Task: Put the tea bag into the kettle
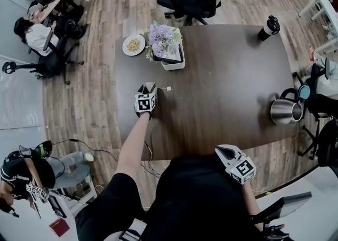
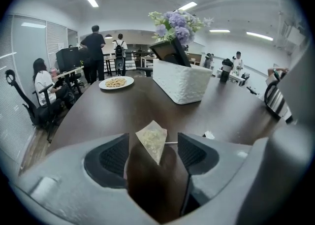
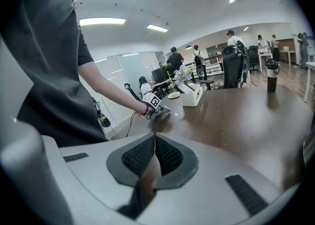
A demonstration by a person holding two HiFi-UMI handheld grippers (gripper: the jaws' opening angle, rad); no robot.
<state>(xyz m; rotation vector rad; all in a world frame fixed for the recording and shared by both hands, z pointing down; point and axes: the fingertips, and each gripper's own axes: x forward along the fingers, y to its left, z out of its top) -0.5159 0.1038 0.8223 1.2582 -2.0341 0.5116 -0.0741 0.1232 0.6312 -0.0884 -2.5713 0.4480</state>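
Observation:
A pyramid-shaped tea bag (image 2: 152, 140) stands on the dark brown table (image 1: 222, 76) between the jaws of my left gripper (image 2: 152, 154). The jaws are open wide and their pads do not press on the bag. Its string runs right to a small white tag (image 2: 209, 134). In the head view the left gripper (image 1: 147, 89) is over the table's left part, with the tag (image 1: 169, 88) beside it. The steel kettle (image 1: 285, 111) stands near the table's right edge, far from the tea bag. My right gripper (image 3: 154, 146) is shut and empty, held close to the person's body (image 1: 226, 153).
A white planter with purple flowers (image 1: 166, 45) and a plate of food (image 1: 133, 45) sit at the table's far left. A black bottle (image 1: 269, 27) stands at the far right corner. Office chairs and people surround the table.

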